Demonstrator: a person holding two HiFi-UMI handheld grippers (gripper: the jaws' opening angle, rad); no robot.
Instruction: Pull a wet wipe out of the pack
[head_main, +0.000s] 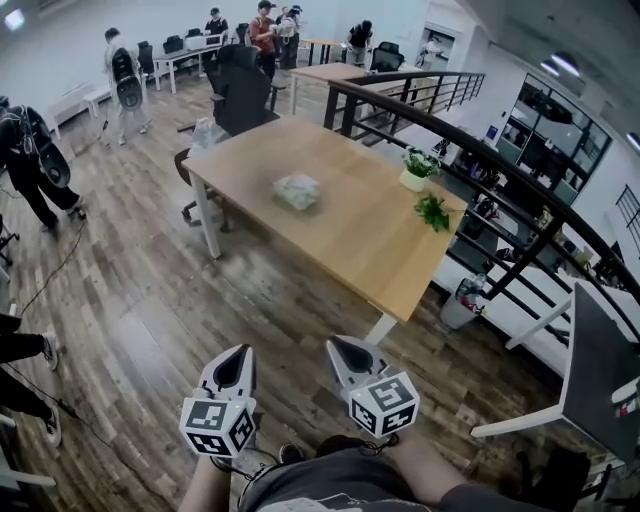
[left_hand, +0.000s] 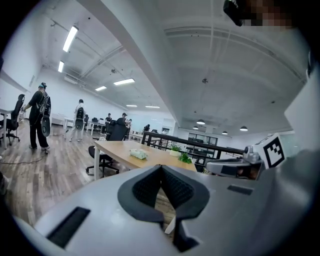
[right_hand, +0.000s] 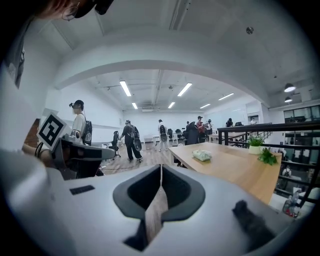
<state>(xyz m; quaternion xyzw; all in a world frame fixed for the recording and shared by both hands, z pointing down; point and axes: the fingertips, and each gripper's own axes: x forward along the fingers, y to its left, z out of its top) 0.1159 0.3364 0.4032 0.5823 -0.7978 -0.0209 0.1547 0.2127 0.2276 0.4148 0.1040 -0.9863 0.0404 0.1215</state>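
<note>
A long wooden bench stands on open plank floor, a black railing close along its right side. The left gripper and right gripper are side by side, short of its near corner. The wipe pack, a soft, pale green, crinkled bundle, lies near the middle of the bench top, clear of every edge and well apart from a potted plant and a green sprig by the right edge. Only the head view shows this layout from above, while each gripper view shows its own fingers pressed together with nothing between them.
</note>
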